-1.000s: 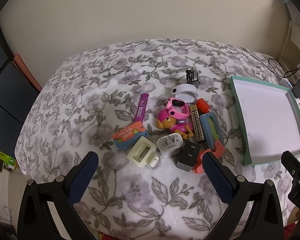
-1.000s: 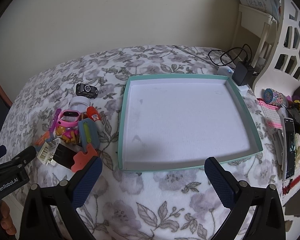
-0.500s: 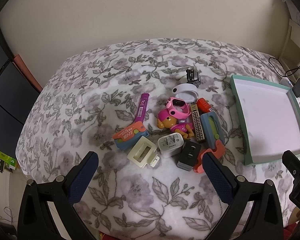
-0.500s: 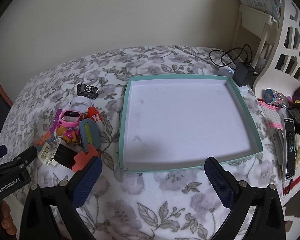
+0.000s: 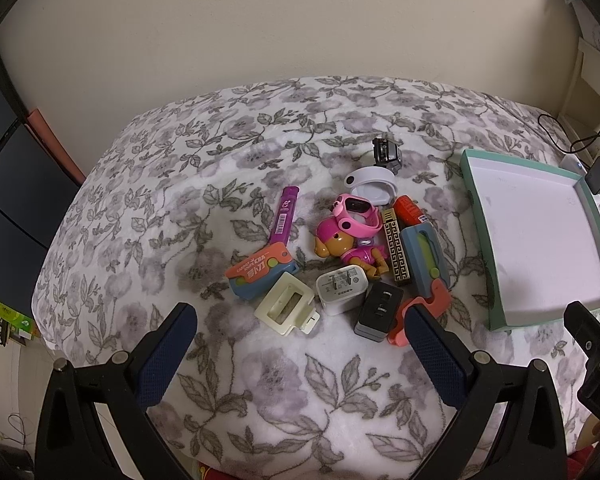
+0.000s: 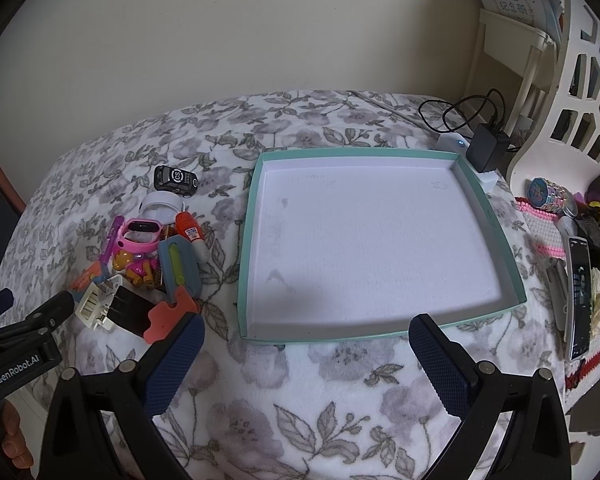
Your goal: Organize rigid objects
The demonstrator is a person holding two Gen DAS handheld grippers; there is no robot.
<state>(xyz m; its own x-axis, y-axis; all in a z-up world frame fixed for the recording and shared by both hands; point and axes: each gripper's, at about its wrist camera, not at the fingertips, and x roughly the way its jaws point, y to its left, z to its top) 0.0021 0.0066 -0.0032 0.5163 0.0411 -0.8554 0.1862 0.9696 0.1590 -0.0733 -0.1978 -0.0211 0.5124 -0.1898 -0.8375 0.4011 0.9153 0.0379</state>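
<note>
A pile of small rigid objects lies on the floral blanket: a purple marker (image 5: 285, 216), a pink watch (image 5: 358, 216) on a toy dog (image 5: 342, 246), a white charger (image 5: 342, 289), a black charger (image 5: 379, 309), a cream plastic holder (image 5: 287, 309), an orange-and-blue box cutter (image 5: 262, 275) and a grey-green tool (image 5: 424, 258). The teal tray (image 6: 380, 240) lies empty to their right. My left gripper (image 5: 300, 356) is open and empty, hovering just in front of the pile. My right gripper (image 6: 306, 364) is open and empty in front of the tray's near rim (image 6: 340, 336).
A black toy car (image 6: 176, 179) and a white band (image 5: 374, 184) lie behind the pile. A black adapter with cable (image 6: 488, 148) sits past the tray. A phone (image 6: 578, 300), beads and trinkets lie at the right edge. A wall stands behind.
Both grippers have drifted slightly; the tray sits a little further right in the left wrist view. Nothing was gripped or moved.
</note>
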